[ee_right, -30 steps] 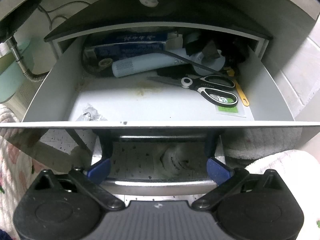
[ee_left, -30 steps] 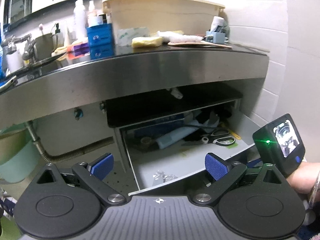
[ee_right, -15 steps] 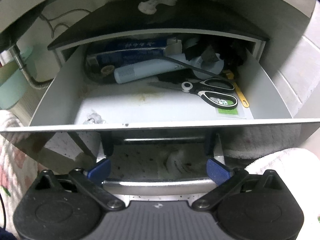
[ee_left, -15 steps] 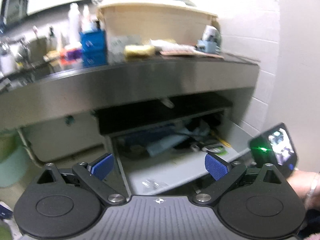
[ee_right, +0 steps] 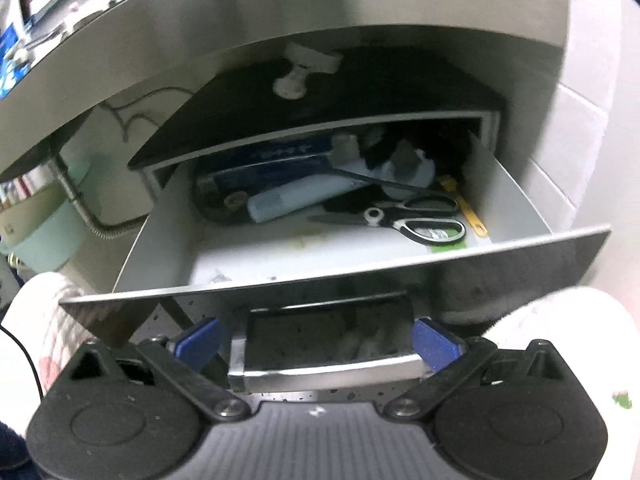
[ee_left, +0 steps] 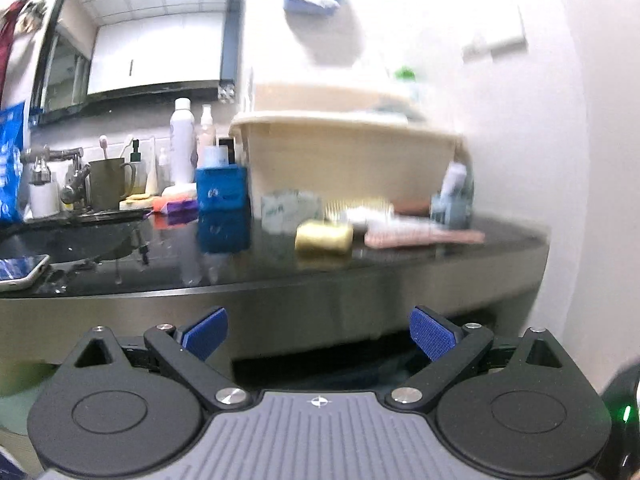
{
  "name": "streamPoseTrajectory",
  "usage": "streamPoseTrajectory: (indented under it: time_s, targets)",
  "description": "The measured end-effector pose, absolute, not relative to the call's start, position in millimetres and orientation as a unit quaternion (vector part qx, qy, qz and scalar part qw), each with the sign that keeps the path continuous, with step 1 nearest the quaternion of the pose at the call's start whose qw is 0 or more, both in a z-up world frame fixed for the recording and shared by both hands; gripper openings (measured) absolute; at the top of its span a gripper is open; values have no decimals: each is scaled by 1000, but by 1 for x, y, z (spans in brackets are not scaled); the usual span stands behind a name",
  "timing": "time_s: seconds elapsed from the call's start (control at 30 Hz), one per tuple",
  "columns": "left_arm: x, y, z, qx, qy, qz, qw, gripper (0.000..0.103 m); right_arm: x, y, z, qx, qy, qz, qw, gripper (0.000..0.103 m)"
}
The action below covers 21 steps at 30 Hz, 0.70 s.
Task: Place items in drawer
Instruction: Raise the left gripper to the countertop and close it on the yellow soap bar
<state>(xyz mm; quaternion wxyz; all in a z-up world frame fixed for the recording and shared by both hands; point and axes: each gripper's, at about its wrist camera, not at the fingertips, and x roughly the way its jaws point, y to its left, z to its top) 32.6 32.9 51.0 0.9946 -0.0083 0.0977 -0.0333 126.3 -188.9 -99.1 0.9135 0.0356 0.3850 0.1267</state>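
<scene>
Right gripper [ee_right: 316, 342]: fingers spread wide, nothing between them, poised just short of the drawer's front handle [ee_right: 324, 372].

Drawer [ee_right: 520, 200]: pulled out ahead of and above the right gripper's tips, under the counter edge. Judged left open to receive items; its near floor is mostly bare, which would suit a drop-in.

Drawer contents, all toward the back: scissors [ee_right: 416, 220] ahead and right of the tips, a pale tube [ee_right: 296, 198] ahead, a dark blue box [ee_right: 272, 158] behind it, a yellow strip [ee_right: 468, 216] along the right wall.

Left gripper [ee_left: 318, 334]: fingers likewise spread and empty, raised to counter level and aimed over the countertop [ee_left: 400, 264], probably to choose an item.

Countertop items, seen only by the left wrist camera, much blurred: yellow block [ee_left: 324, 238] straight ahead of the tips, pinkish flat piece [ee_left: 424, 236] ahead and right, blue box [ee_left: 221, 192] ahead and left, beige tub [ee_left: 352, 160] behind, phone [ee_left: 22, 272] far left.

Drawer interior shows only in the right wrist camera; from the left only a dark gap shows below the counter.
</scene>
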Motion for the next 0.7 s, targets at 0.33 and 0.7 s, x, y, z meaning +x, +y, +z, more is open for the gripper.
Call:
streamPoseTrajectory:
  time_s: [0.33,0.7]
  targets:
    - [53,34,71,2,54,2,999,103,118,-188,-98,50,370,157,914,102]
    - [112,28,85,-25,45,-38,998,103,106,-186,-95,70,349,185,916,102]
